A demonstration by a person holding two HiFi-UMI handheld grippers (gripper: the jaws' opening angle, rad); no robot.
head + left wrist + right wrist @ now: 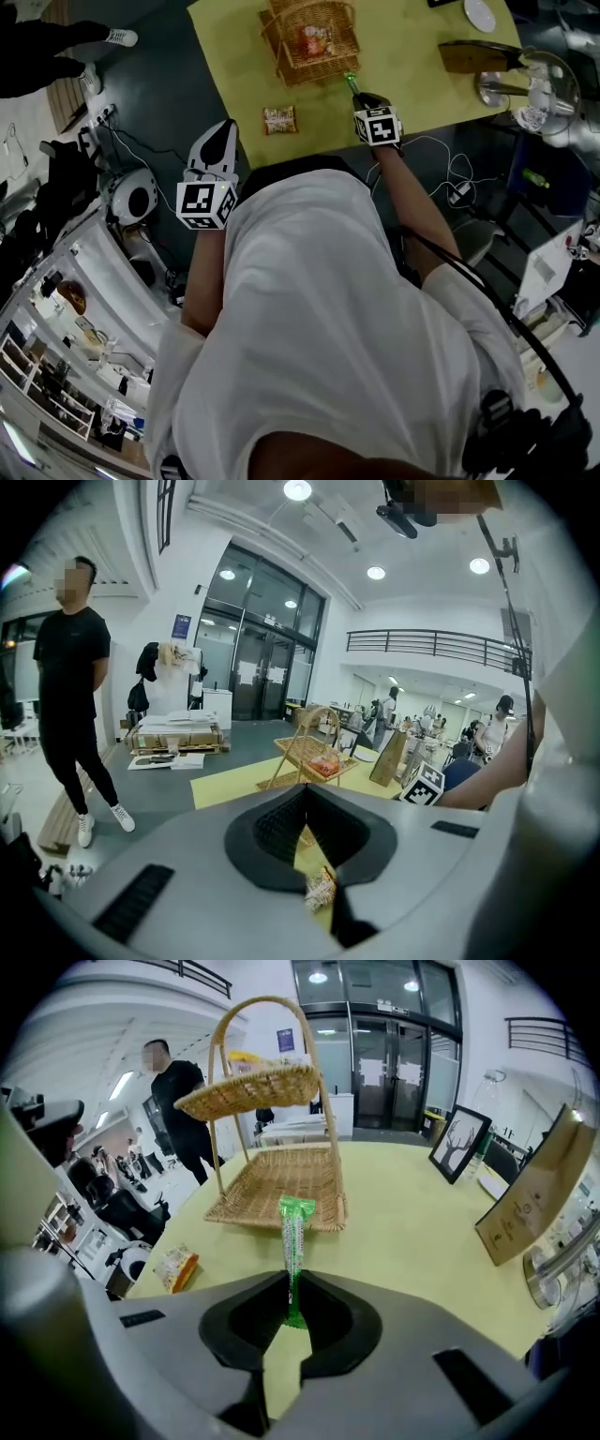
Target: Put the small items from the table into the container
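Observation:
A two-tier wicker basket [309, 42] stands at the far side of the yellow table [422, 103], with an orange packet [316, 39] in it. My right gripper [358, 94] is shut on a thin green stick packet [293, 1232] and holds it off the table, just in front of the basket's lower tray [281, 1180]. A small orange snack packet [279, 119] lies on the table to the left, also seen in the right gripper view [175, 1267]. My left gripper [223, 131] hangs off the table's near-left edge, shut and empty [302, 803]; the snack packet [321, 890] shows below its jaws.
A brown paper sign [473, 56] and a glass vessel [534, 89] stand at the table's right end, with a white plate [480, 14] at the far edge and a picture frame [457, 1143]. A person in black [70, 696] stands on the floor at left. Cables [450, 178] lie below the table.

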